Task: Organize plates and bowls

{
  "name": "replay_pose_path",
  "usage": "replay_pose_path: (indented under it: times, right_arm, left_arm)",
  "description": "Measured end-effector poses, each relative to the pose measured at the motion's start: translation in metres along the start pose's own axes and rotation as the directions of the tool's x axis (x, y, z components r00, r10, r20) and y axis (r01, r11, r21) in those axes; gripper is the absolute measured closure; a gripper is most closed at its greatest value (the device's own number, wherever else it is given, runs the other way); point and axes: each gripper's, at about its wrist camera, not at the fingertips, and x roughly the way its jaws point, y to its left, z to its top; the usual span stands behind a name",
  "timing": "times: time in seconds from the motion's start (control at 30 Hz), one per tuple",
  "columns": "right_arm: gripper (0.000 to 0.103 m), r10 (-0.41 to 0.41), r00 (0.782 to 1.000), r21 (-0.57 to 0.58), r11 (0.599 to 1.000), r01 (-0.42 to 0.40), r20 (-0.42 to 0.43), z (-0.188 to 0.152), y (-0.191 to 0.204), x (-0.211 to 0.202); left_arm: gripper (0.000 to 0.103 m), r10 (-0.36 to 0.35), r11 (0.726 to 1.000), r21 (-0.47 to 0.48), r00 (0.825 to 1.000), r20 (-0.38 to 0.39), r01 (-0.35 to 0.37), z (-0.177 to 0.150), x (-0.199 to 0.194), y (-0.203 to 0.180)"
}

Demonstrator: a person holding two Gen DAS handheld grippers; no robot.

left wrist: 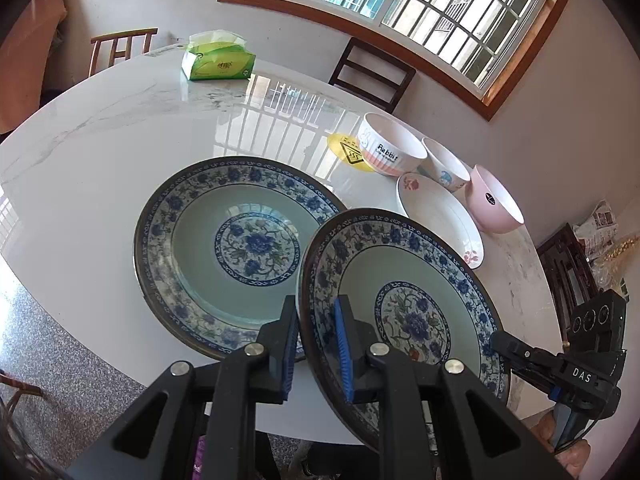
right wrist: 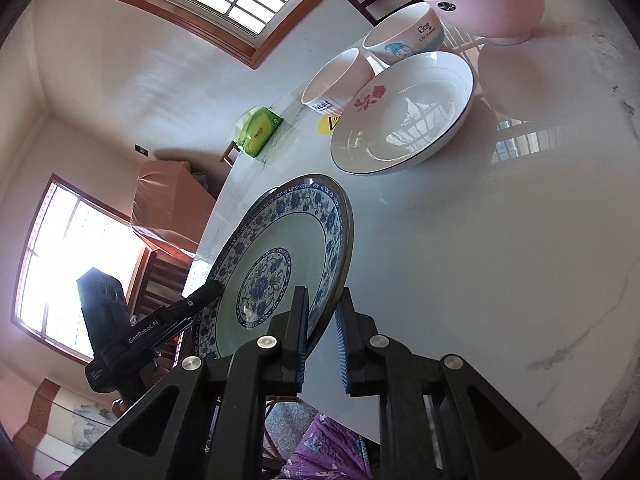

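A blue-and-white floral plate (left wrist: 412, 280) hangs tilted above the marble table (left wrist: 100, 160), carried by both grippers. My left gripper (left wrist: 316, 320) is shut on its left rim. At the far right of the left wrist view, my right gripper (left wrist: 506, 344) clamps the opposite rim. In the right wrist view the same plate (right wrist: 272, 240) stands on edge in my right gripper (right wrist: 322, 312), with the left gripper (right wrist: 212, 290) on its far rim. A larger matching plate (left wrist: 224, 240) lies flat on the table, to the left of the held one.
At the back right stand a Rabbit bowl (left wrist: 390, 148), a Dog bowl (left wrist: 446, 164), a pink bowl (left wrist: 496, 200) and a white rose plate (left wrist: 440, 220). A green tissue box (left wrist: 218, 60) sits at the far edge. Chairs (left wrist: 372, 76) ring the table.
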Motion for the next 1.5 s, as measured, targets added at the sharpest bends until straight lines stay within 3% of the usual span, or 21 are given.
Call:
replay_pose_path:
  times: [0.33, 0.73, 1.5]
  right_arm:
    - [0.089, -0.006, 0.999, -0.049, 0.999, 0.004, -0.049, 0.008, 0.033, 0.051]
    - [0.089, -0.014, 0.995, -0.075, 0.997, 0.007, -0.099, 0.013, 0.046, 0.084]
    - [0.088, -0.07, 0.991, -0.117, 0.992, 0.056, -0.117, 0.013, 0.06, 0.103]
  left_arm:
    - [0.084, 0.036, 0.997, -0.067, 0.999, 0.018, -0.035, 0.004, -0.008, 0.044]
    - [0.084, 0.07, 0.991, -0.116, 0.997, 0.018, -0.068, 0.008, -0.002, 0.073]
    - [0.083, 0.096, 0.987, -0.136, 0.995, 0.026, -0.091, 0.018, 0.012, 0.095]
